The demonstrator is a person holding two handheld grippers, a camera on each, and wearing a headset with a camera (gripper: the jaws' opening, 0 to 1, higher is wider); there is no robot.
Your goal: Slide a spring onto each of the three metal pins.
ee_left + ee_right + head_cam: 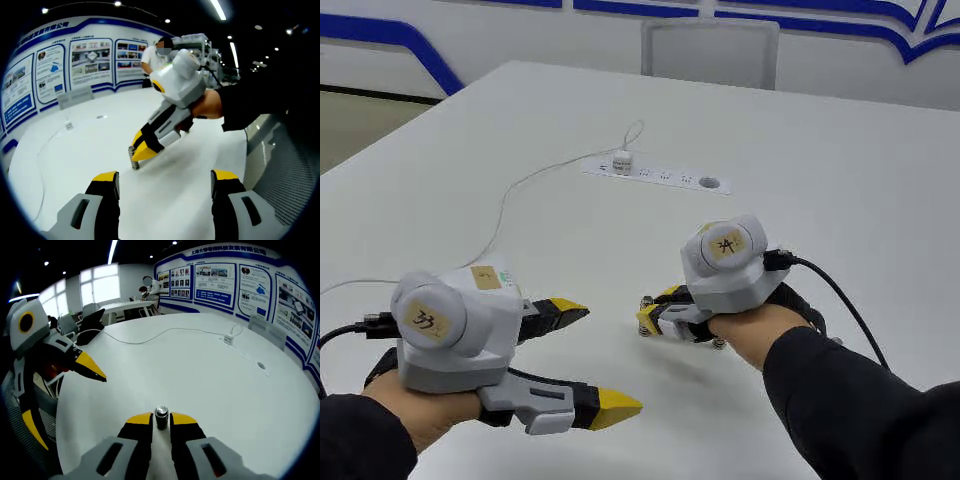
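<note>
white table (posters behind): right hand-held gripper clamps a pin, left hand-held gripper gapes.

Pin in right gripper, left gripper to its left, power strip behind both

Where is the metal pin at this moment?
The metal pin is clamped in the yellow jaw tips of the right gripper, seen end-on in the right gripper view, low over the white table, right of the open left gripper.
</note>
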